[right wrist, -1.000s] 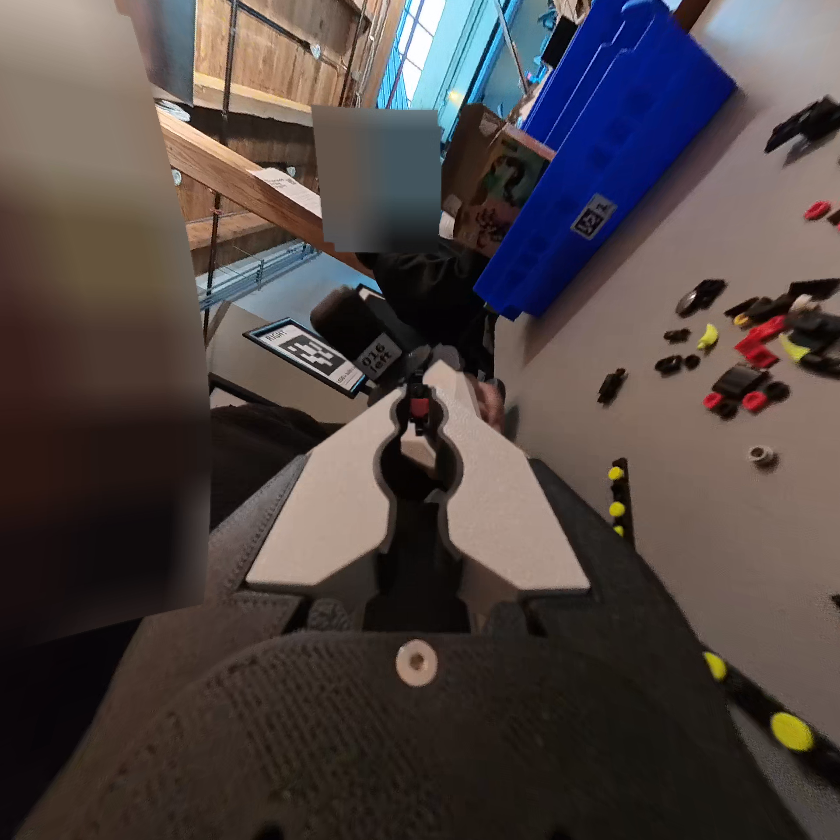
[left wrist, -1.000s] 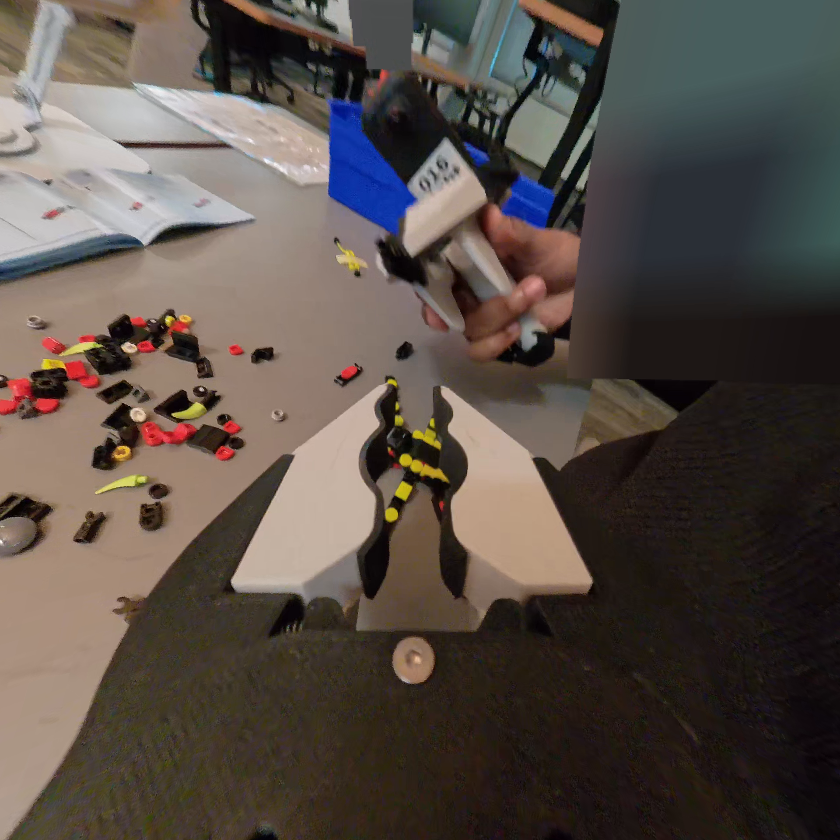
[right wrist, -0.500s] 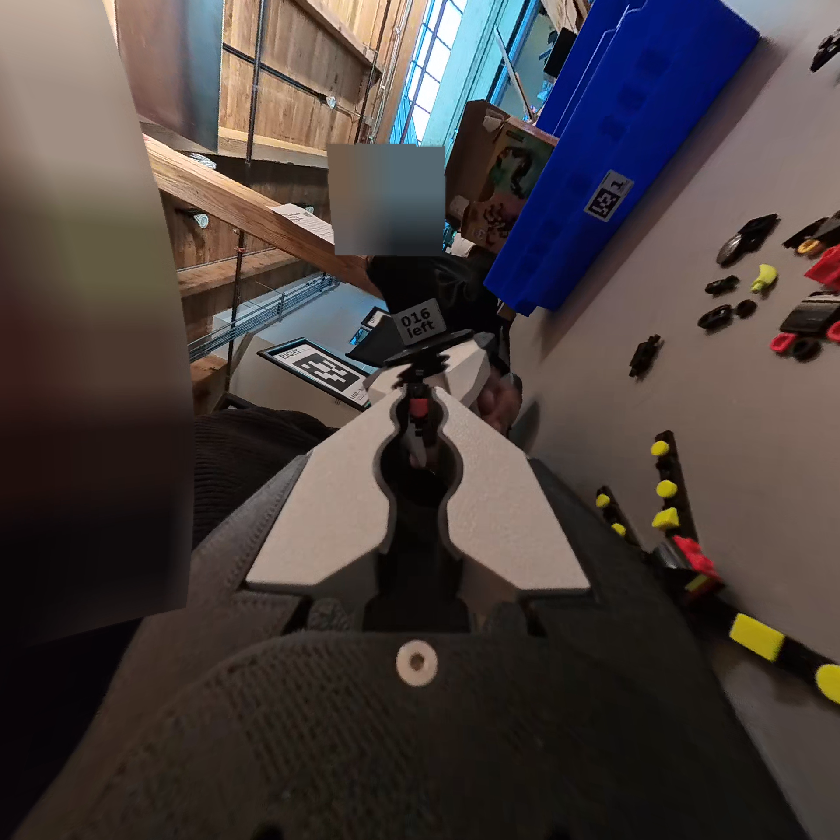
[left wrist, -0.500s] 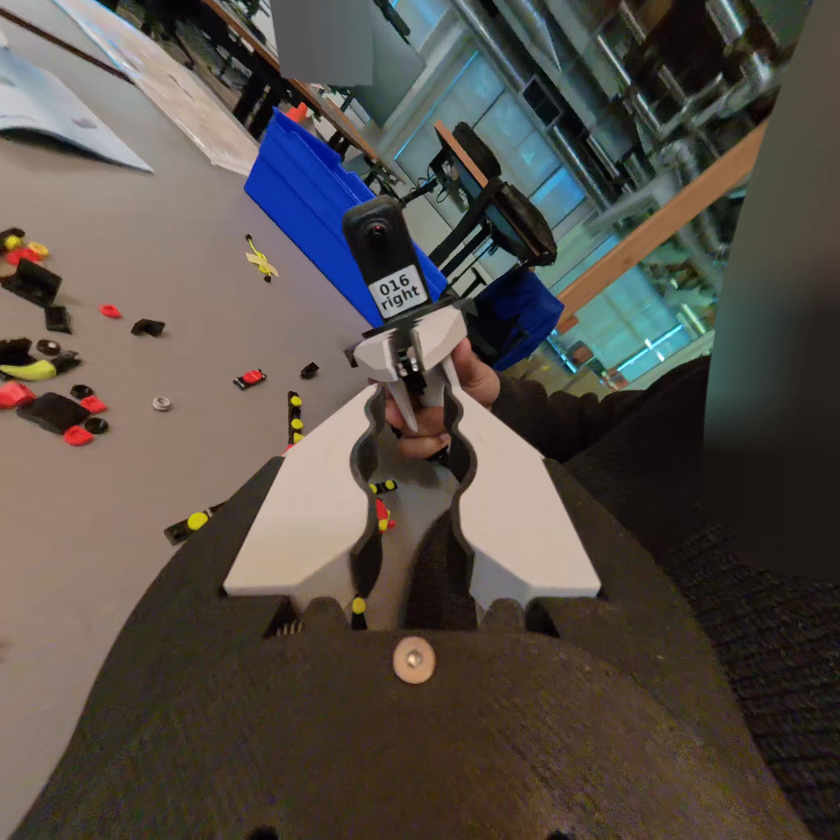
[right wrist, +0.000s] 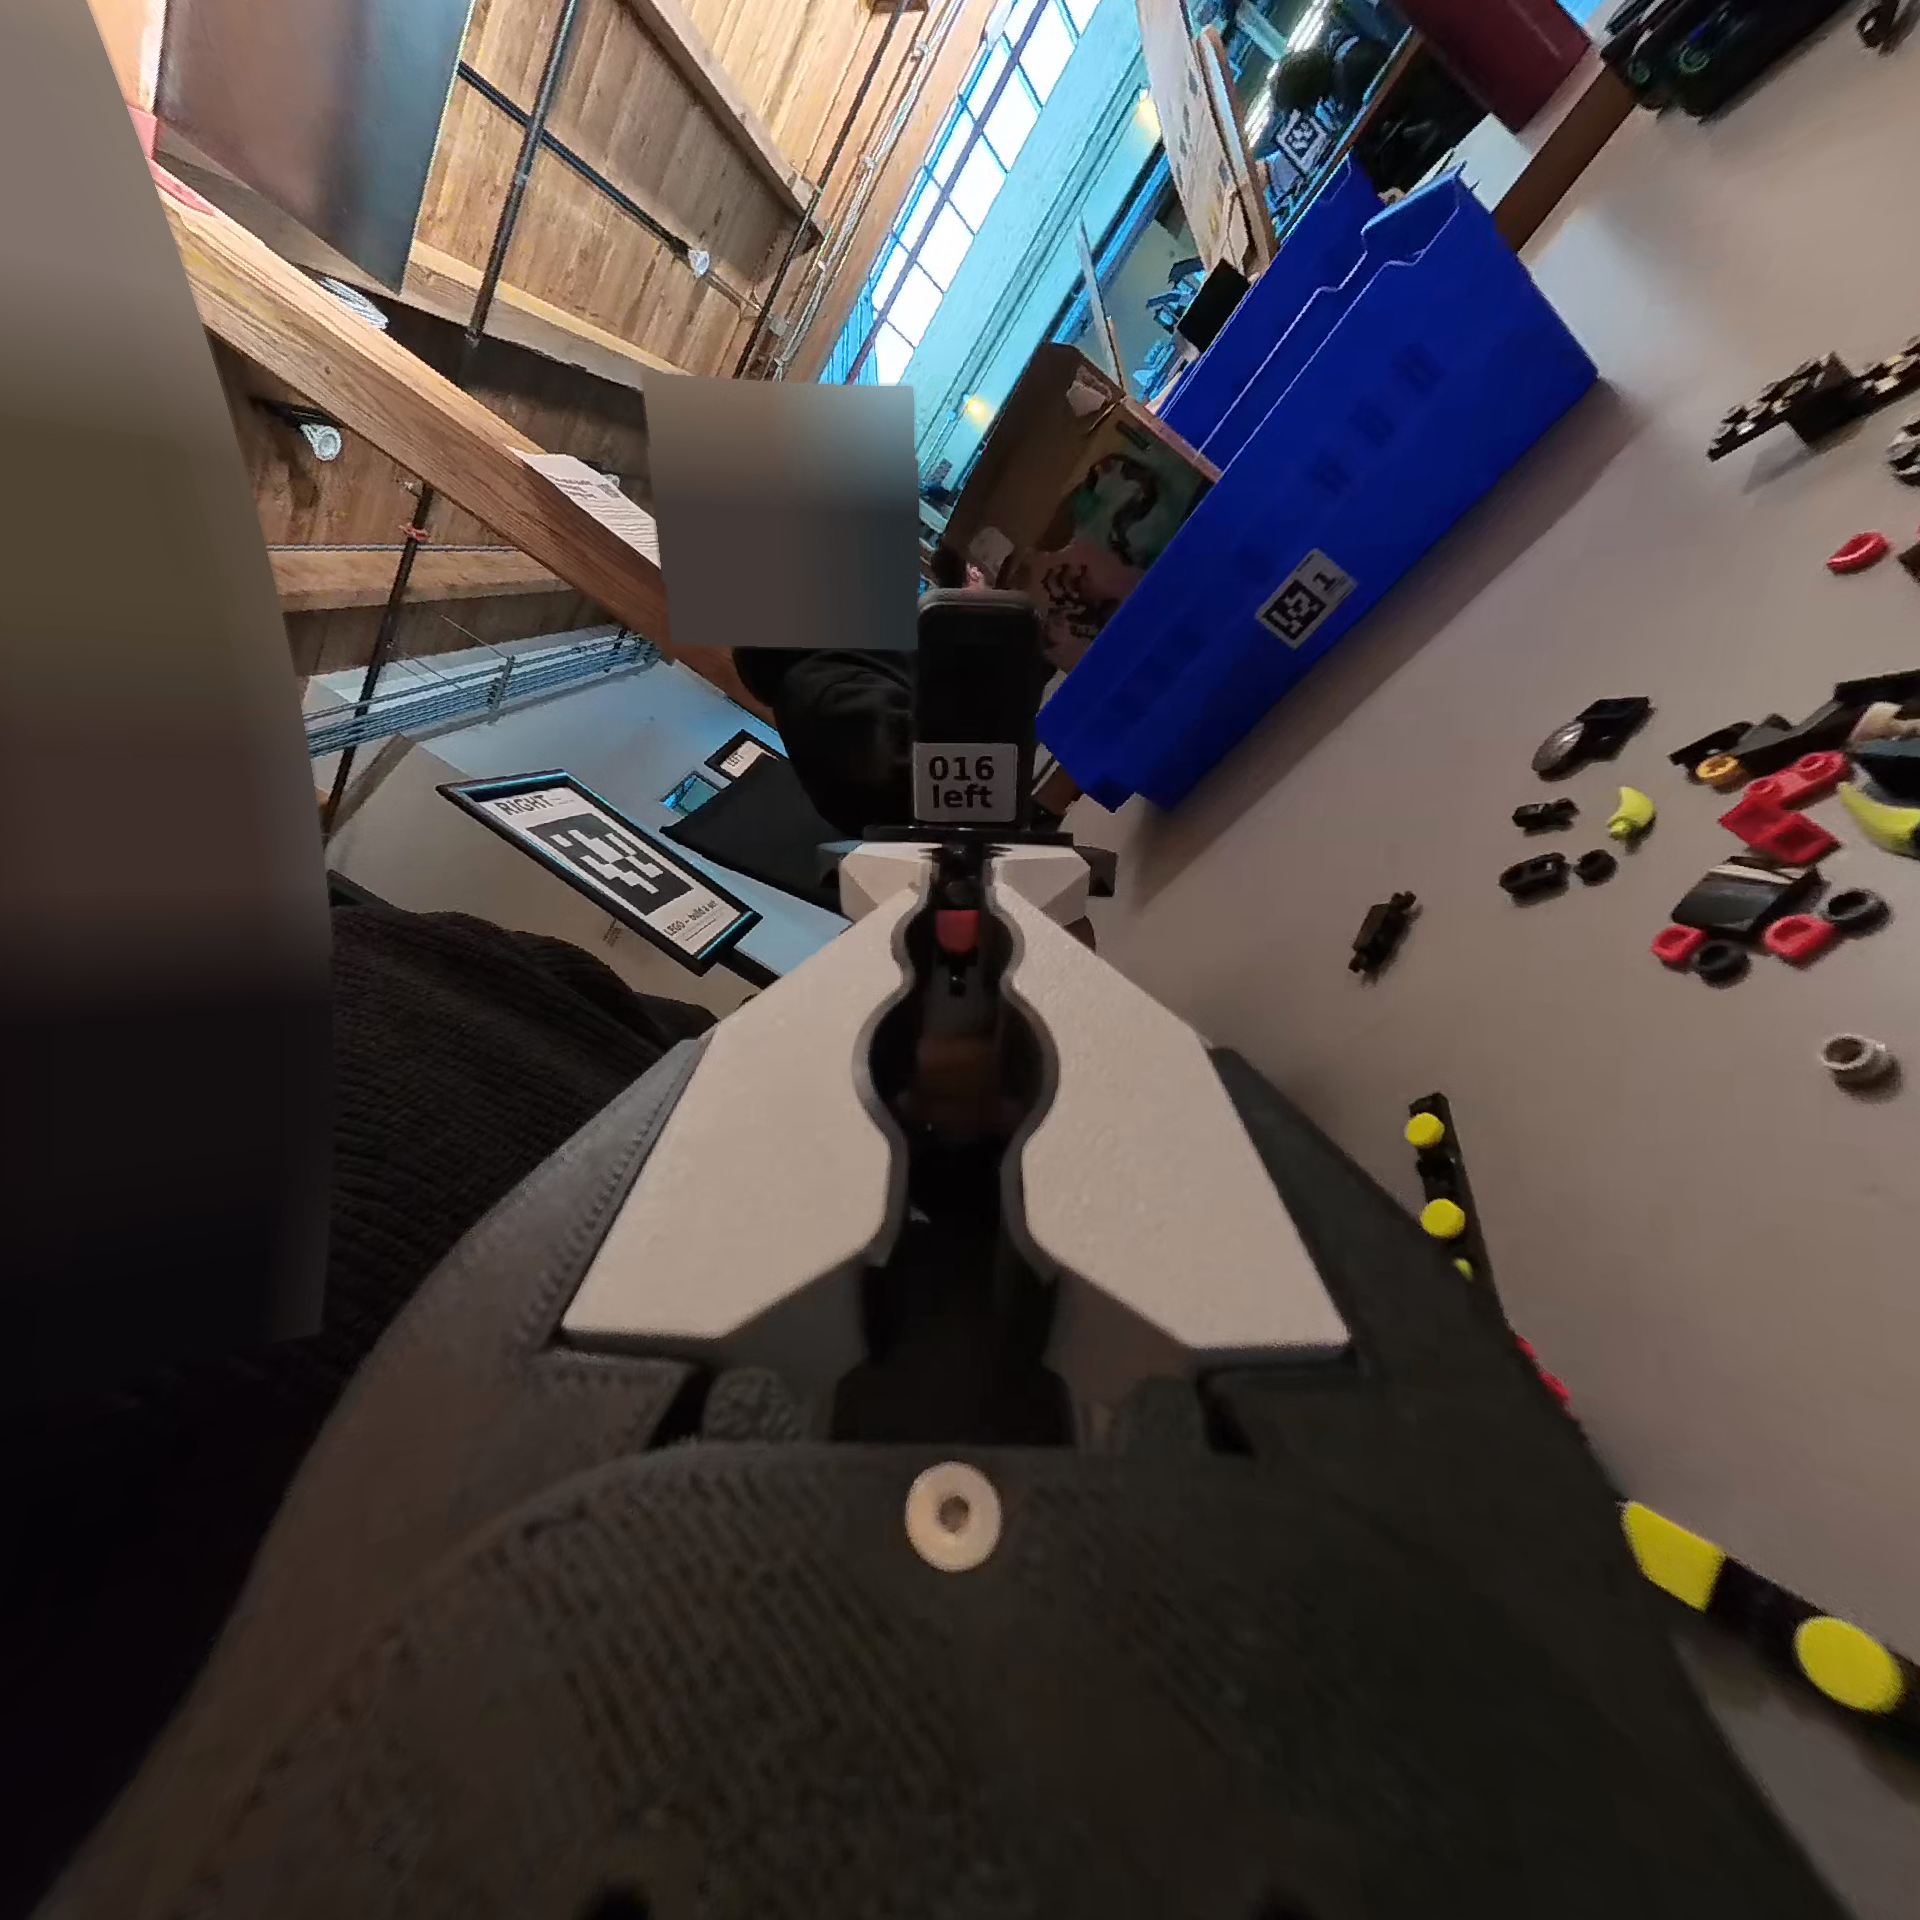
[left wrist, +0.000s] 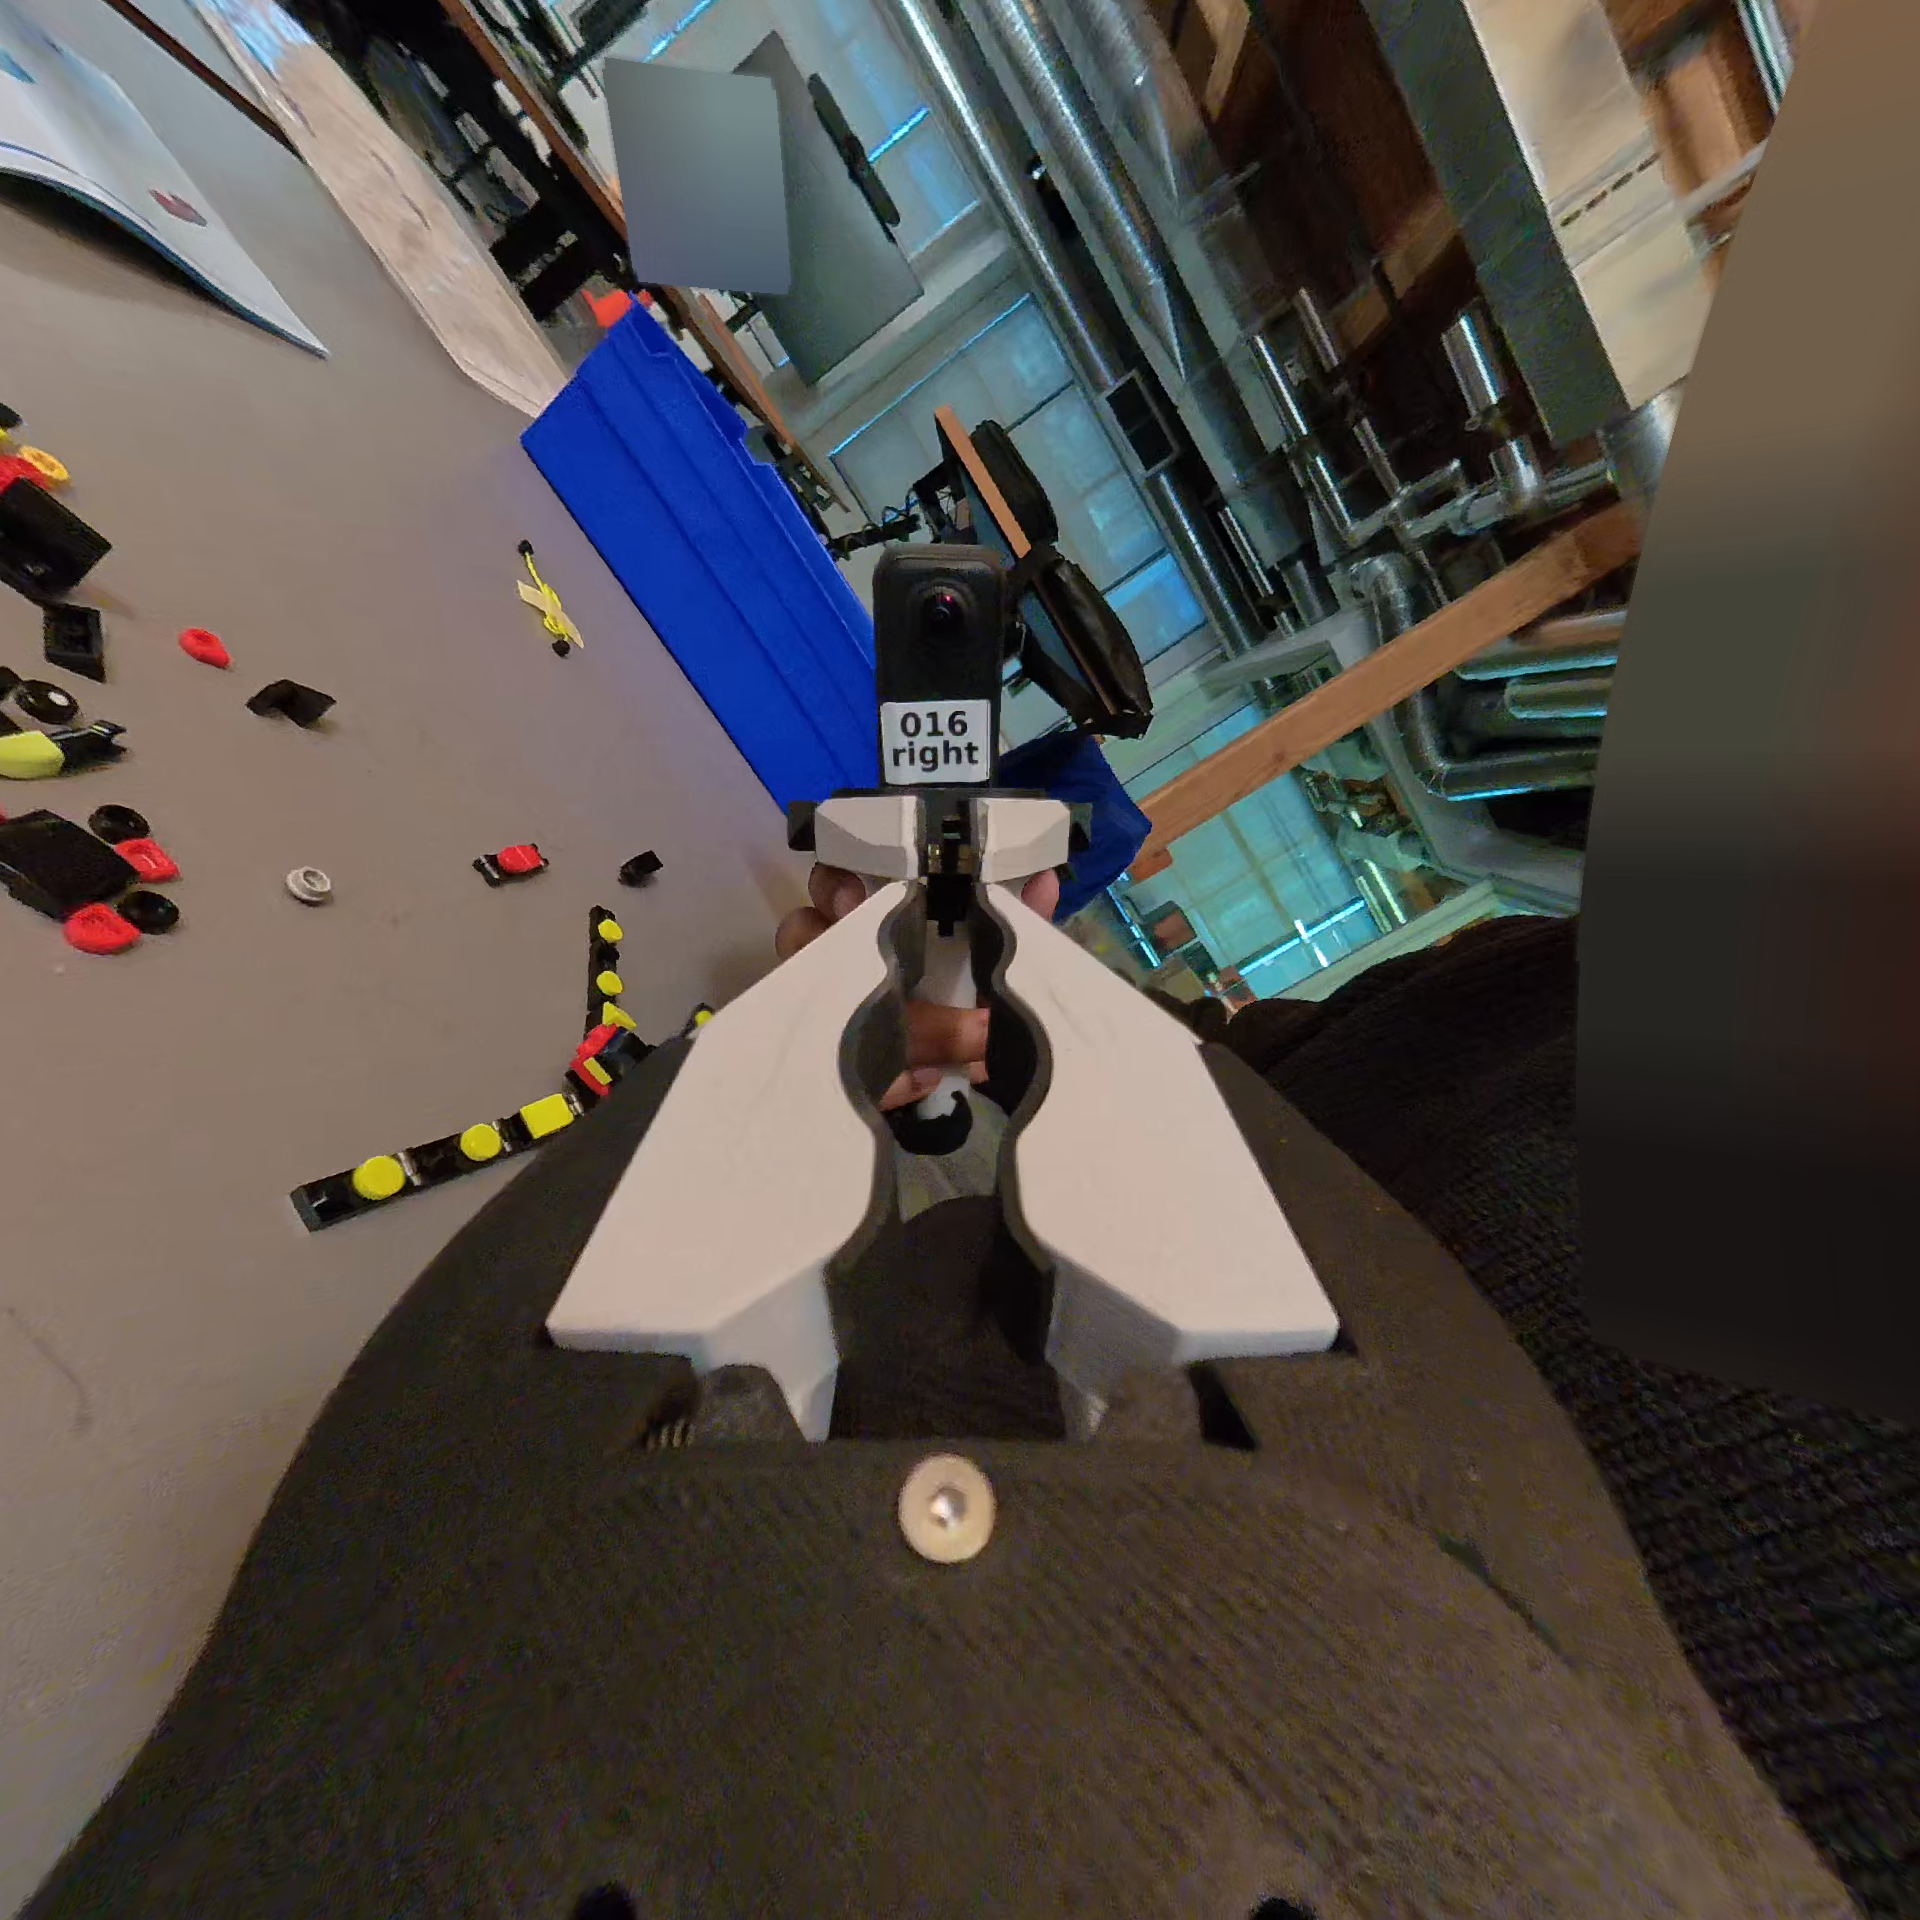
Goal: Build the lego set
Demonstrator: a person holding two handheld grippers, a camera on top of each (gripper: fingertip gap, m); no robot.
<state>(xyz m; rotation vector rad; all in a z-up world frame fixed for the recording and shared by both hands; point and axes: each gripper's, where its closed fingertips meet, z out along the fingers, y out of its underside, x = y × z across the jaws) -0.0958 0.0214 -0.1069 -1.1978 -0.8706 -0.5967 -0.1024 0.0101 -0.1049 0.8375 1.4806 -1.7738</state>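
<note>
My left gripper (left wrist: 945,904) and right gripper (right wrist: 956,925) point at each other, tip to tip, raised above the grey table (left wrist: 260,1351). The right gripper is shut on a small red-and-black lego piece (right wrist: 956,928). The left gripper's jaws are closed on the black end of that piece (left wrist: 945,891). The right gripper (left wrist: 948,844) shows straight ahead in the left wrist view, and the left gripper (right wrist: 958,868) in the right wrist view. A black-and-yellow lego assembly (left wrist: 468,1143) lies on the table under the grippers; it also shows in the right wrist view (right wrist: 1439,1174).
Several loose black, red and yellow lego pieces (left wrist: 94,883) (right wrist: 1766,821) lie scattered on the table. A blue bin (left wrist: 707,582) (right wrist: 1351,499) stands at the far edge. An open booklet (left wrist: 125,197) lies further left. A hand (left wrist: 935,1039) holds the right gripper. The tips of both grippers are at nearly the same place.
Both grippers tilted up and came together tip to tip. My left gripper was open over the black-and-yellow assembly; its jaws have now closed on the piece held by the right gripper.
</note>
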